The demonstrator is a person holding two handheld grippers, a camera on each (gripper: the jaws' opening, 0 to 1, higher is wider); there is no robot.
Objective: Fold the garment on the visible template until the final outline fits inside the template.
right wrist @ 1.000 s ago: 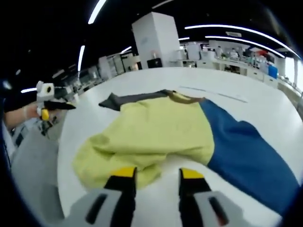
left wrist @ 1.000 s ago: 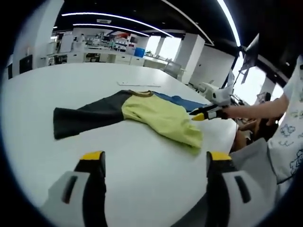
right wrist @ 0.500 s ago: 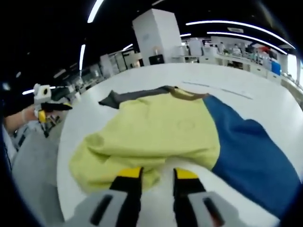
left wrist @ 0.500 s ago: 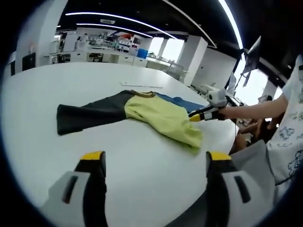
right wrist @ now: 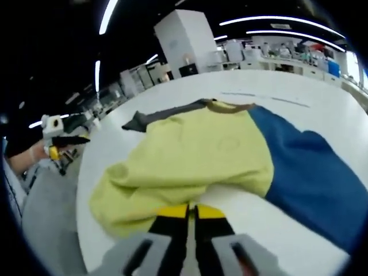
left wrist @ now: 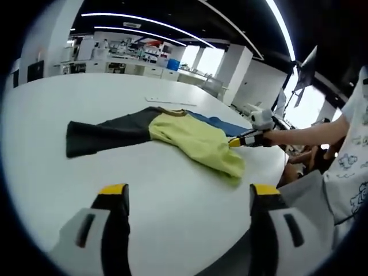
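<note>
Hovering wide open over the white table [left wrist: 172,190], left gripper [left wrist: 187,192] faces the yellow, dark grey and blue shirt [left wrist: 190,138] lying ahead, while right gripper [right wrist: 191,211] is pinched closed on shirt's yellow hem at table's near edge.

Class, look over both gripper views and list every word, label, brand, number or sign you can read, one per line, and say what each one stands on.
No text can be read in either view.
Shirt: a faint round mark on the yellow panel, too blurred to read.
Person's white top: dark printed marks, too small and warped to read.
Table: plain white, no lettering.
Background shelves and counters: too far and blurred for any label.
</note>
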